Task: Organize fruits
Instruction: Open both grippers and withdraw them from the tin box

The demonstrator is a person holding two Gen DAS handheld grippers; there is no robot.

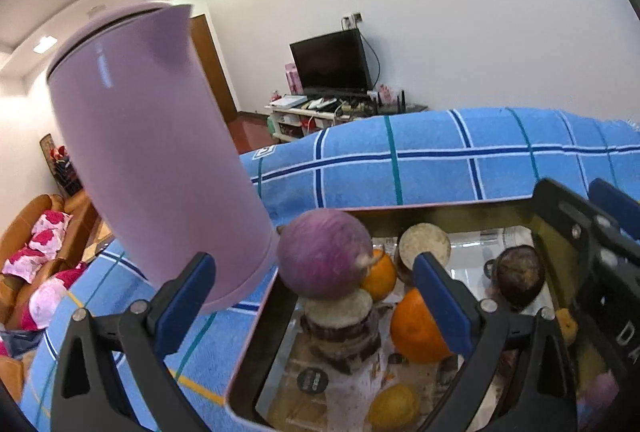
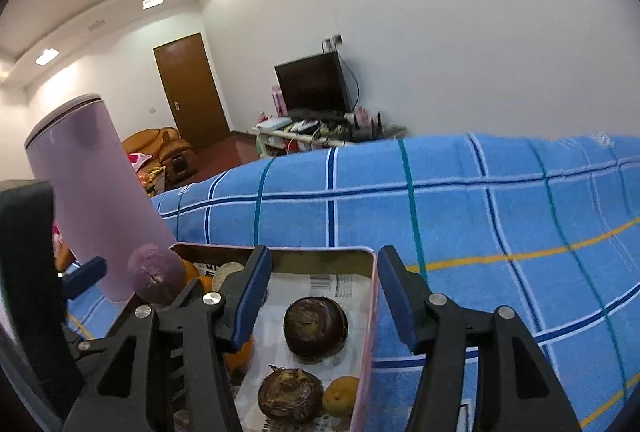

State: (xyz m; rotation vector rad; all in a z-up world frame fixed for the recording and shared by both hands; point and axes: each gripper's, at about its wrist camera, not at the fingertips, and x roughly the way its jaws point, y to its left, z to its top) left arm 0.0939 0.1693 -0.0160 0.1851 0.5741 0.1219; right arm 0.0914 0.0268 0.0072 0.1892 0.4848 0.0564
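Note:
A metal tin [image 1: 256,344] [image 2: 370,316] holds the fruit. In the left wrist view a purple round fruit [image 1: 324,254] rests on top of a cut dark fruit [image 1: 340,316]. Oranges [image 1: 418,328], another cut half [image 1: 425,244], a dark mangosteen [image 1: 520,278] and a yellow fruit [image 1: 394,408] lie around it. My left gripper [image 1: 316,308] is open, straddling the tin's left rim, holding nothing. My right gripper [image 2: 324,300] is open above the tin's right side, over two dark mangosteens [image 2: 316,328] [image 2: 290,394] and a small orange [image 2: 340,394].
A tall lilac kettle [image 1: 156,159] [image 2: 96,199] stands just left of the tin. A blue checked towel [image 1: 440,159] [image 2: 500,216] covers the table. The other gripper's body [image 1: 592,264] is at the right of the left view.

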